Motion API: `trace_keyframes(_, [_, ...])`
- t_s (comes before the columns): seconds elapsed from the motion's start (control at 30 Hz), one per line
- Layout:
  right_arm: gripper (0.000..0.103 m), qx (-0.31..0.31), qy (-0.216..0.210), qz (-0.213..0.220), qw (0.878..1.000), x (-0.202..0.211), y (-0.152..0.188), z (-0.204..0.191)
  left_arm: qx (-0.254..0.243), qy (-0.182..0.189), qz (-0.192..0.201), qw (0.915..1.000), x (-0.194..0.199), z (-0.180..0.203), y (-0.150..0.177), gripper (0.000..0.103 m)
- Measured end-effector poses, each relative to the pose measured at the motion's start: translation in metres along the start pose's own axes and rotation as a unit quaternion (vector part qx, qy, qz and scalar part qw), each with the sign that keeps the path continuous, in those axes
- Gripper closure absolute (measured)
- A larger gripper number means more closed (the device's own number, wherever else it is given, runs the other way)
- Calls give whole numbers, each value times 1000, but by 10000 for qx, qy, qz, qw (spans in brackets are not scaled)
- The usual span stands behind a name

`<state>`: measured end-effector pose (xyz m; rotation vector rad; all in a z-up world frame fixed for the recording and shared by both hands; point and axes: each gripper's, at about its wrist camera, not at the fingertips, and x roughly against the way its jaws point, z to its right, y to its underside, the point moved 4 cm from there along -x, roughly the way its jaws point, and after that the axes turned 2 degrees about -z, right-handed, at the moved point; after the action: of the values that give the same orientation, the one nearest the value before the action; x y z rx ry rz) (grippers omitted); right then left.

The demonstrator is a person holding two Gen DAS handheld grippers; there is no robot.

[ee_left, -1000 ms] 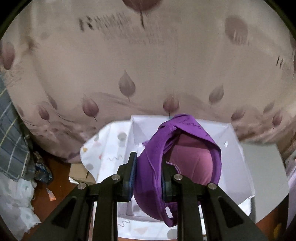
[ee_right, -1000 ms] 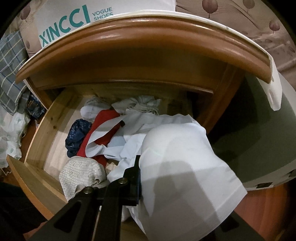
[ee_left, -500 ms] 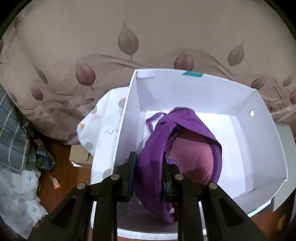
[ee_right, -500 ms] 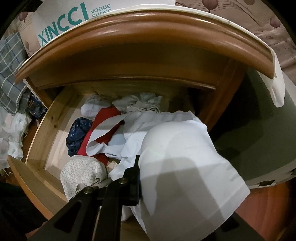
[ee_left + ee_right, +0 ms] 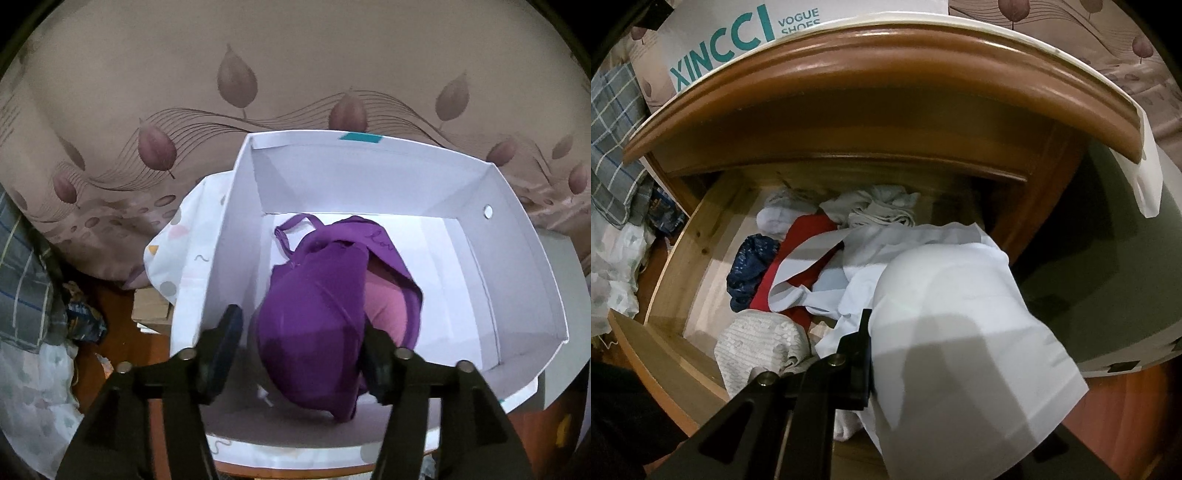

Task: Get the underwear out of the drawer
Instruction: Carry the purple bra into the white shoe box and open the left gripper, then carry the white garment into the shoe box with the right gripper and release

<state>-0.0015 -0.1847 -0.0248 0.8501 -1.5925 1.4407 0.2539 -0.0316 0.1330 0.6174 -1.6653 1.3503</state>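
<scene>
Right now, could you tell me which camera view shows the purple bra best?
The left wrist view: the purple bra lies in the white box, between the left gripper's just-opened jaws. The right wrist view shows only the drawer, not the bra.

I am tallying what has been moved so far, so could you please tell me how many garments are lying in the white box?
1: a purple bra lies near the front of the white box, between the open left tool's fingers. Nothing else shows there, though something small could hide beneath it.
</scene>
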Motion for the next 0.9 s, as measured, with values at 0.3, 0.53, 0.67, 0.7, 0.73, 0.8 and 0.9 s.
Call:
trace_keyframes(0.3, [93, -51, -58, 75, 9999, 4, -3, -1, 5, 103, 463, 9989, 42, 3, 13, 33])
trace_keyframes(0.53, [93, -30, -210, 354, 9991, 15, -8, -3, 254, -146, 1153, 9929, 104, -17, 54, 19])
trace_keyframes(0.67, [93, -61, -317, 404, 9987, 21, -11, -4, 315, -500, 1376, 9887, 118, -32, 97, 15])
trace_keyframes(0.7, [93, -44, -327, 410, 9986, 23, -12, -4, 375, -605, 1385, 9878, 118, -37, 109, 15])
trace_keyframes(0.73, [93, -63, -362, 420, 9984, 25, -13, -4, 476, -671, 1395, 9868, 116, -42, 124, 15])
trace_keyframes(0.8, [94, -121, -439, 447, 9980, 29, -15, -2, 655, -703, 1373, 9859, 111, -50, 145, 15])
trace_keyframes(0.9, [94, -136, -443, 515, 9976, 36, -17, 1, 811, -822, 1304, 9847, 99, -58, 175, 15])
